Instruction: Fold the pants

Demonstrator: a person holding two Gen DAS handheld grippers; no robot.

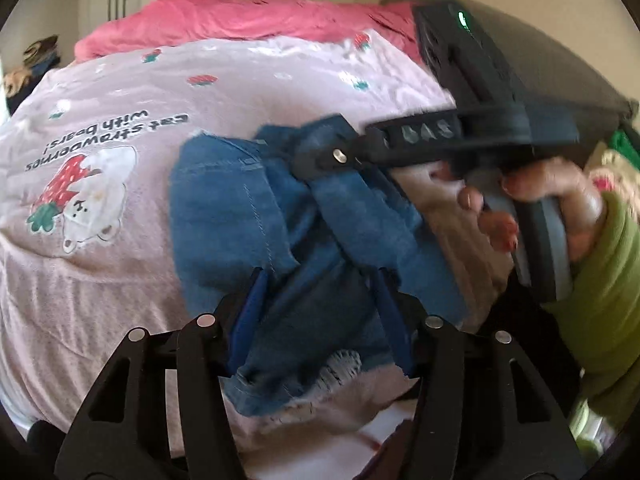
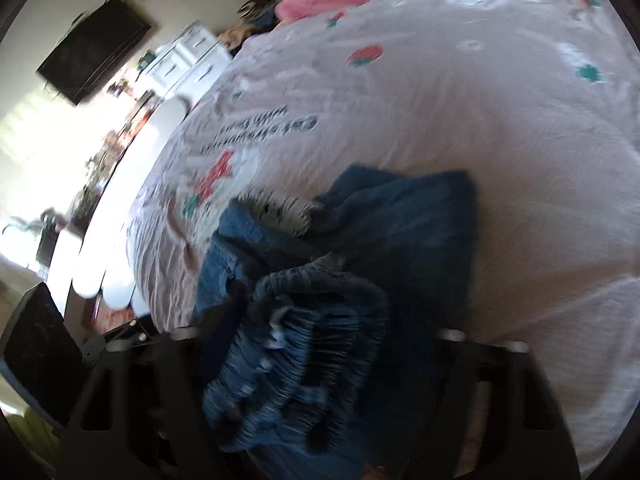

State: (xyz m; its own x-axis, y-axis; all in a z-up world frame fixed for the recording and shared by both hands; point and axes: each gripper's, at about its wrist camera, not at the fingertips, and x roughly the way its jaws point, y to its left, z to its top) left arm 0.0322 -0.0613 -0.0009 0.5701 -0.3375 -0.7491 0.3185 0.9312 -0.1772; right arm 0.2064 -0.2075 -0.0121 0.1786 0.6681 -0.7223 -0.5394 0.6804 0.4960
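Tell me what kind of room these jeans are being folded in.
Most likely a bedroom: the jeans lie on a bed under a pink strawberry-print blanket, a white chest of drawers stands by the wall, and a dark screen hangs on it.

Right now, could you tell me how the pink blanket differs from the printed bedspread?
The pink blanket is plain and bunched along the far edge of the bed; the printed bedspread is pale, with strawberries, a bear and lettering, and lies spread flat. Only the bedspread has the blue jeans on it. Both cover the bed.
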